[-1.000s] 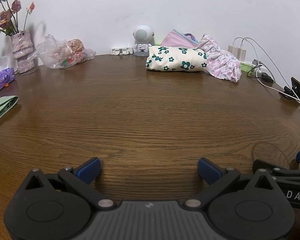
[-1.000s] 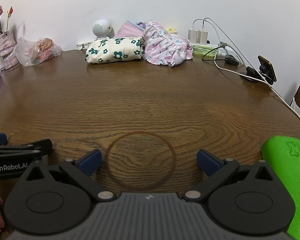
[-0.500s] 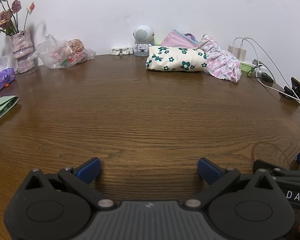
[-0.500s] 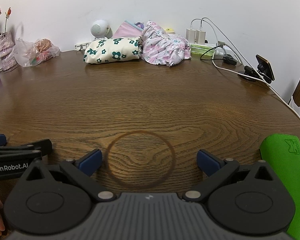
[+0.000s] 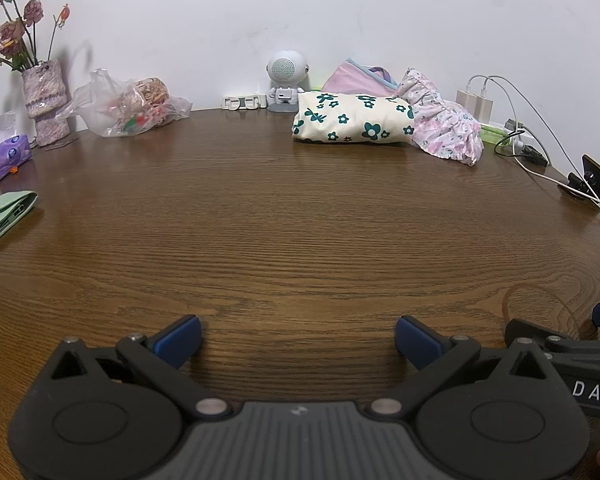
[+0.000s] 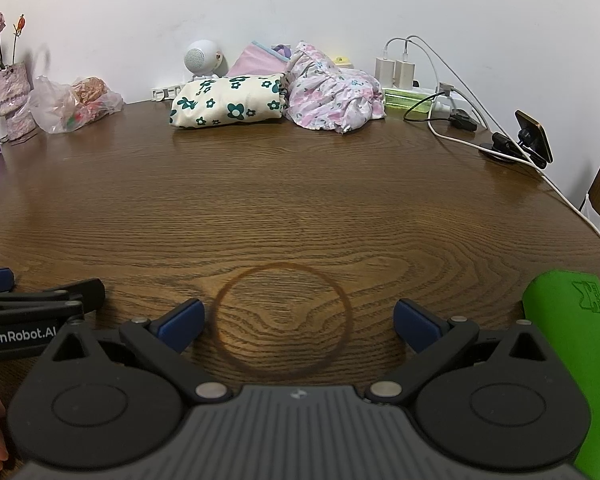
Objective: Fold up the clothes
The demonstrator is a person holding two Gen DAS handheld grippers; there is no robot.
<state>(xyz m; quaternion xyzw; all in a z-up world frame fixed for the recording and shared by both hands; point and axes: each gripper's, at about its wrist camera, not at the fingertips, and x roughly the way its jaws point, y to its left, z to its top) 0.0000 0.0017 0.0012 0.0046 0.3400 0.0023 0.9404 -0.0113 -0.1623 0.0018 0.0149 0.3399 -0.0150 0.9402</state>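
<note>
Both grippers rested low at six o'clock on the wooden table [image 6: 300, 184], the left gripper [image 5: 298, 342] and right gripper [image 6: 298, 326] each with blue-tipped fingers spread wide and gripping nothing, apparently poised before any reach. The bare boards between them probably served as folding space. The clothes lay well apart at twelve o'clock by the wall: a folded floral cloth [image 6: 228, 102] touching a crumpled pink garment [image 6: 332, 98], seemingly next for folding. At ten o'clock a plastic bag [image 5: 130, 108] held what looked like snacks; a vase [image 5: 46, 100] held dried roses.
</note>
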